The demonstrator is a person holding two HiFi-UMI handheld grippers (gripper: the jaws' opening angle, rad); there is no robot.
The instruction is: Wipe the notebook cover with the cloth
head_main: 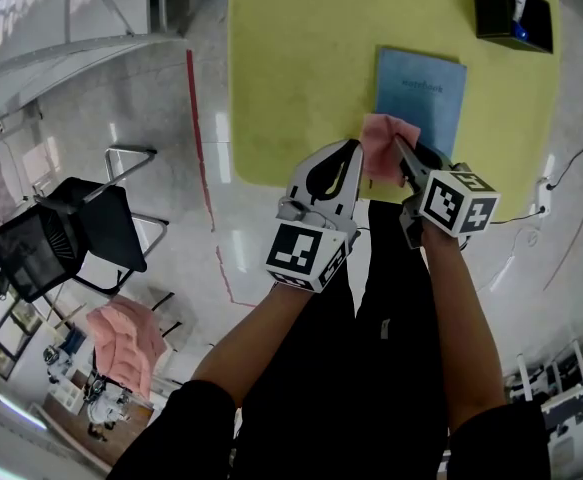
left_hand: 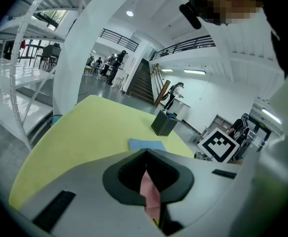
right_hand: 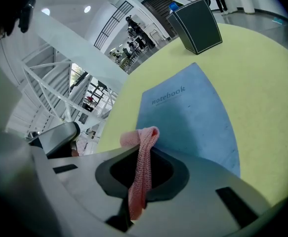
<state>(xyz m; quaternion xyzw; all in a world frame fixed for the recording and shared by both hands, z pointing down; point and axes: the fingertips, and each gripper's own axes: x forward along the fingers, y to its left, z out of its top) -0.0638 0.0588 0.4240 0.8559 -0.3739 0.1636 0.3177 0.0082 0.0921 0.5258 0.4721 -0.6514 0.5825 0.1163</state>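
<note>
While the pink cloth (head_main: 389,148) hangs between the two grippers, each has its jaws closed on a part of it. The left gripper (head_main: 355,148) pinches a narrow fold, seen in its own view as a pink strip in the slot between the shut jaws. The right gripper (head_main: 400,144) clamps a knitted band that loops up and over its tips. From the head view the cloth lies over the near left corner of the blue notebook (head_main: 423,88) — whether it touches the cover cannot be told. The notebook lies flat and closed on the yellow surface (head_main: 291,78), near the front edge, with the word "notebook" on its cover legible in the right gripper view. A black box (head_main: 513,16) stands on the same surface beyond the notebook, apart from it. A black chair (head_main: 71,230) stands on the floor to the left.
</note>
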